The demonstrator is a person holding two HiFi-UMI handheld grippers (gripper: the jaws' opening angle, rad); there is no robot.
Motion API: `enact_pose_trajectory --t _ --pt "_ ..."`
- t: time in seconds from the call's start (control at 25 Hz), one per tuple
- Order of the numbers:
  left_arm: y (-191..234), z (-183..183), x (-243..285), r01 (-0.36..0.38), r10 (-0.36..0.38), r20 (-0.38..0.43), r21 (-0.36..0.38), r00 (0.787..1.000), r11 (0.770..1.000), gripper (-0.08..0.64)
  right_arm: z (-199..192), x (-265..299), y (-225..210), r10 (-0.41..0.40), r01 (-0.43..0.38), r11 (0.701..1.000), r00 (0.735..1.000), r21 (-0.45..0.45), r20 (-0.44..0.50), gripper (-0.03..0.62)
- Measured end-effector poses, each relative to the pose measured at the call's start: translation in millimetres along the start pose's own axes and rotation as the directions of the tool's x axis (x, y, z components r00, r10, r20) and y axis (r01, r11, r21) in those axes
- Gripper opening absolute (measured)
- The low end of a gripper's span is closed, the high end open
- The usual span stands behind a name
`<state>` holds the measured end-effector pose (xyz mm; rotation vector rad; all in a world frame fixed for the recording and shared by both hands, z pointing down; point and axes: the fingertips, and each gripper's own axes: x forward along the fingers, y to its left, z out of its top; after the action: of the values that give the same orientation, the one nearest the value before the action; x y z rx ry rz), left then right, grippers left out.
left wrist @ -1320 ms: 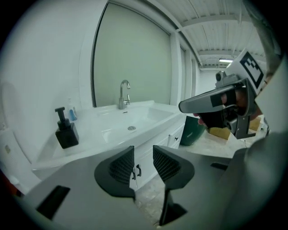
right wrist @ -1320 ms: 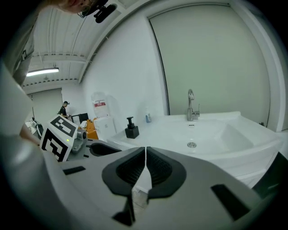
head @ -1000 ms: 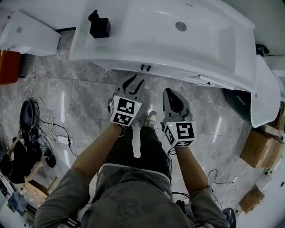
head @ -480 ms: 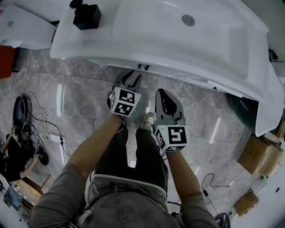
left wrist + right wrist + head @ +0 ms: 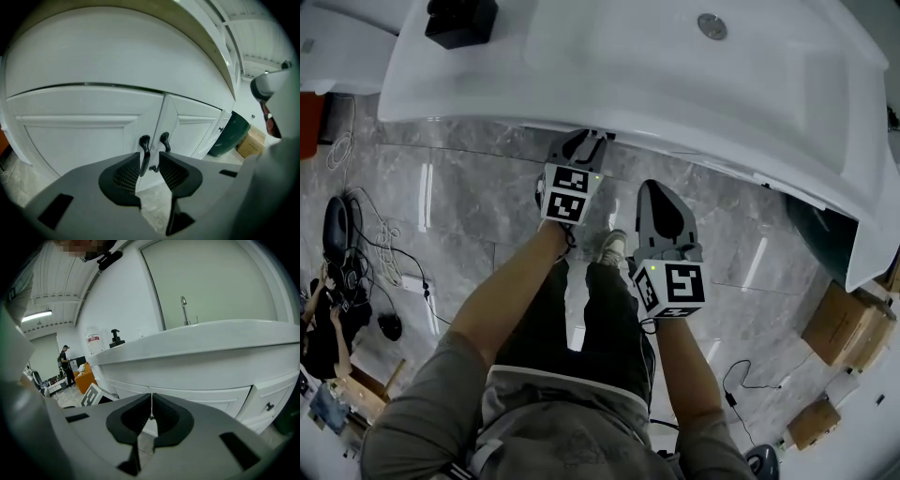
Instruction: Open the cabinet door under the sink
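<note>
Grey marble floor, head view: the left gripper (image 5: 584, 142) has edged forward under the white sink (image 5: 675, 84), while the right gripper (image 5: 659, 192) hangs back. Left gripper view: jaws narrowly parted, framing the black handle (image 5: 144, 149) of the shut cabinet door (image 5: 84, 140), with no grip yet. Right gripper view: jaws pressed together and empty, so the grasp looks close.

two white panelled cabinet doors under the sink (image 5: 609, 75) stood shut, left door (image 5: 79, 140) meeting right door (image 5: 194, 129) at a vertical seam. a curved black handle (image 5: 144, 149) hung upright on each, just beside that seam.
</note>
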<state>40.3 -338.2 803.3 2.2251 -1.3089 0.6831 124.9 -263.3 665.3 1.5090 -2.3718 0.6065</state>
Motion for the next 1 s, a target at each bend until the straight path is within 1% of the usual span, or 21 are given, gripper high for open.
enact_pose_trajectory --t 0.08,0.2,0.32,0.4,0.44,0.48,0.6,0.76,0.88,1.0 --pt "-1 3 7 -0.006 0.007 0.019 -0.015 1.000 1.000 0.132 -4 2 -4 -0.008 0.008 1.000 1.000 0.016 -0.006 0.031" --pt "2 6 13 -0.043 0.044 0.024 -0.020 0.999 0.999 0.124 -10 3 -7 -0.017 0.018 0.999 1.000 0.035 -0.018 0.031" --pt "8 7 16 -0.080 0.081 0.024 -0.019 0.996 0.997 0.093 -17 4 -11 -0.024 0.026 0.999 0.999 0.048 -0.031 0.031" --pt "9 7 16 -0.083 0.083 0.026 -0.015 0.996 0.996 0.084 -22 3 -14 -0.027 0.030 0.998 0.999 0.052 -0.046 0.031" --pt "8 6 17 -0.080 0.080 0.025 -0.002 0.997 0.997 0.081 -24 3 -15 -0.029 0.031 0.998 0.998 0.052 -0.052 0.031" --pt "7 6 17 -0.075 0.075 0.022 0.020 0.997 0.997 0.057 -25 2 -16 -0.030 0.033 0.998 0.998 0.051 -0.057 0.031" --pt "3 5 15 -0.050 0.048 0.020 0.085 0.999 0.995 0.052 -28 0 -16 -0.040 0.043 0.997 0.997 0.057 -0.061 0.031" --pt "-2 -1 4 0.004 -0.007 0.016 0.141 1.000 0.990 0.051 -25 0 -6 -0.038 0.042 0.996 0.998 0.074 -0.058 0.031" --pt "-7 -13 -8 0.039 -0.039 -0.001 0.153 0.999 0.988 0.051 -25 0 11 -0.017 0.020 0.998 0.998 0.058 -0.065 0.031" --pt "-9 -25 -22 0.045 -0.044 -0.008 0.152 0.999 0.987 0.049 -31 0 29 0.006 -0.002 0.999 0.996 0.041 -0.092 0.031"
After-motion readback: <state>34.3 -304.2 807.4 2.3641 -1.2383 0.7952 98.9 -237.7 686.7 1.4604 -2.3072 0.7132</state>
